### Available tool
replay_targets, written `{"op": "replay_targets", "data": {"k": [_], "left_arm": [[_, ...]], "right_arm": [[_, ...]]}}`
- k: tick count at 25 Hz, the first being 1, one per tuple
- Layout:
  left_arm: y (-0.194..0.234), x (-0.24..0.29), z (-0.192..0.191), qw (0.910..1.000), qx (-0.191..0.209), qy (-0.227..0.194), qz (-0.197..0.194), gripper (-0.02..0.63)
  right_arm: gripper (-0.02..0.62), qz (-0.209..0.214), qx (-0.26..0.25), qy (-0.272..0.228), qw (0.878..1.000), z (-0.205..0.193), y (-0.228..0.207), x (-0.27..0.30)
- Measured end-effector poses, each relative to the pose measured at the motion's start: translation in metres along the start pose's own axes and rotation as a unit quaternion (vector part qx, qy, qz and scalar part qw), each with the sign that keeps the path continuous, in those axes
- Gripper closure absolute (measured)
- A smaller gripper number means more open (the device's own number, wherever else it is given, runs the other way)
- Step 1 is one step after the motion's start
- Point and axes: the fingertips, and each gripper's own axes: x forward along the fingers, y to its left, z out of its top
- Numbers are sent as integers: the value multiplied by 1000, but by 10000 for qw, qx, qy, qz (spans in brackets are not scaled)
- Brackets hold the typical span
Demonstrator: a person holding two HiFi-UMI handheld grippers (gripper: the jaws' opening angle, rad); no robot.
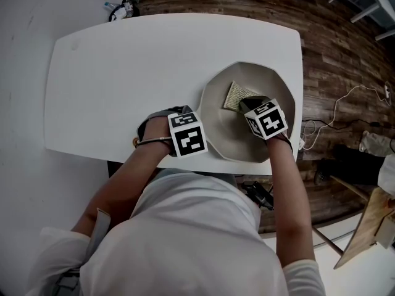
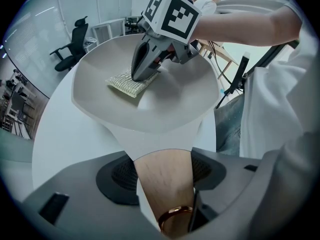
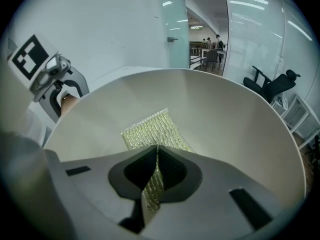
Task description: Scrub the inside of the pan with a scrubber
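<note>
A pale pan [image 1: 247, 143] lies at the right end of the white table [image 1: 123, 73]. Its wooden handle [image 2: 162, 179], with a copper ring at the end, points toward me, and my left gripper [image 1: 199, 128] is shut on it. A yellow-green mesh scrubber [image 1: 233, 95] lies inside the pan on the far side of its floor. My right gripper [image 1: 244, 105] reaches down into the pan and is shut on the scrubber's near edge. In the right gripper view the scrubber [image 3: 155, 131] runs between the closed jaws of that gripper [image 3: 156, 156] and presses flat against the pan wall [image 3: 240, 134].
The pan sits close to the table's right and near edges. A small dark object [image 1: 120, 8] stands just past the far left corner. Cables [image 1: 345, 103] trail over the wooden floor to the right, and the rest of the tabletop stretches out bare to the left.
</note>
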Motion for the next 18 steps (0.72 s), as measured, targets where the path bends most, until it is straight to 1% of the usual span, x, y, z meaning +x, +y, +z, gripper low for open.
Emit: {"op": "replay_targets", "data": {"k": [4,8,14,18], "left_arm": [[0,1,0,10000,-14,12,8,339],[1,1,-1,10000,-15,22,10,339],[1,1,-3,10000,-24,40,10,339],[2,1,-3,10000,-34,55,5,339]], "right_arm": [[570,395,20,-15,9992,-2,14,1],[569,754,48,75,9971,-6,29,1],[571,1176,70,444,9920,-17,51,0],[571,1531,159,760,9852,-28,66,-3]]}}
